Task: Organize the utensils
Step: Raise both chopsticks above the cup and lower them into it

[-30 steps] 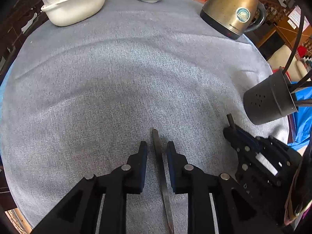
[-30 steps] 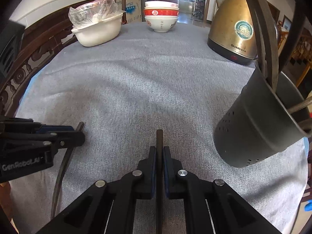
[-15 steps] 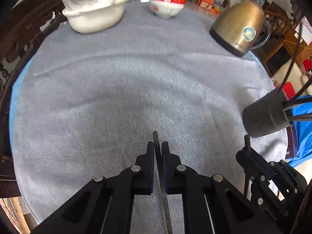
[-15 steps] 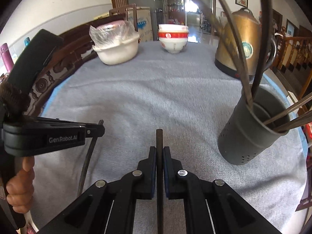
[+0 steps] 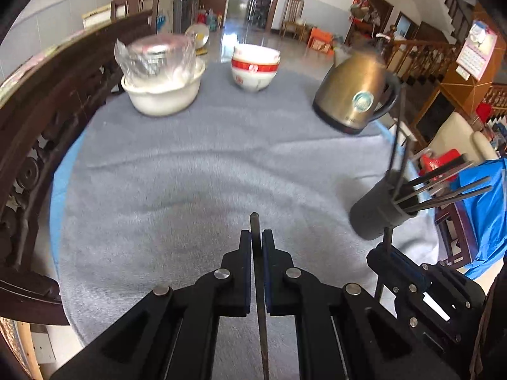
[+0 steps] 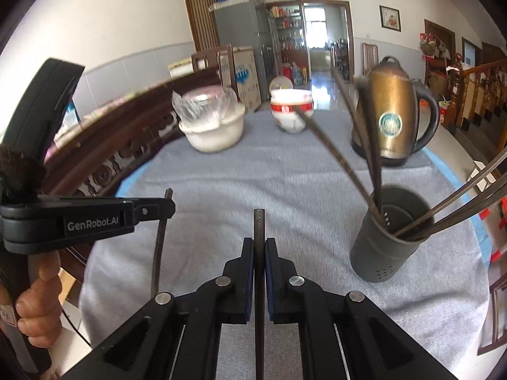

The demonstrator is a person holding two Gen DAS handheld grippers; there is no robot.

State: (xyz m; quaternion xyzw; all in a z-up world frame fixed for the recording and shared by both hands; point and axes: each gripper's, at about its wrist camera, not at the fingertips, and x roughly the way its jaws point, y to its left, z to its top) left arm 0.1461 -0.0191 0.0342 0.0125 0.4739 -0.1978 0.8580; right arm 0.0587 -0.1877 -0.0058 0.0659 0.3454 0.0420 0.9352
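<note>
From the left wrist camera, the left gripper (image 5: pixel 256 237) has its black jaws pinched on a thin dark metal utensil handle (image 5: pixel 255 224), whose tip pokes out just past the fingertips while the rest runs down out of the bottom edge, so what kind of utensil it is cannot be told. The jaws have just been closing onto it. It hangs above the grey cloth-covered round table (image 5: pixel 196 177). To the right of that gripper stands the dark grey perforated utensil holder (image 5: pixel 377 212), with several thin dark utensils fanning from its mouth; its far side is blurred. Just below the holder, the right gripper (image 5: pixel 387 243) shows from the side, a second slim dark rod (image 5: pixel 386 236) standing up from it. Beyond the holder sits a brass-coloured electric kettle (image 5: pixel 355 95), and further left a stack of white bowls with a red band (image 5: pixel 255 69) and a white basin holding a plastic-wrapped dish (image 5: pixel 161 91).

From the right wrist camera, the right gripper (image 6: pixel 259 247) is pressed tight on its own slim dark rod (image 6: pixel 259 224), cut off at the bottom edge. The holder (image 6: pixel 386 247) stands just to its right, upright, the utensils in it leaning outward and motion-blurred. To the holder's left, the left gripper (image 6: pixel 164 207) is seen side-on, gripped by a hand (image 6: pixel 38 304) partly cut off, its utensil (image 6: pixel 158 247) hanging downward.
</note>
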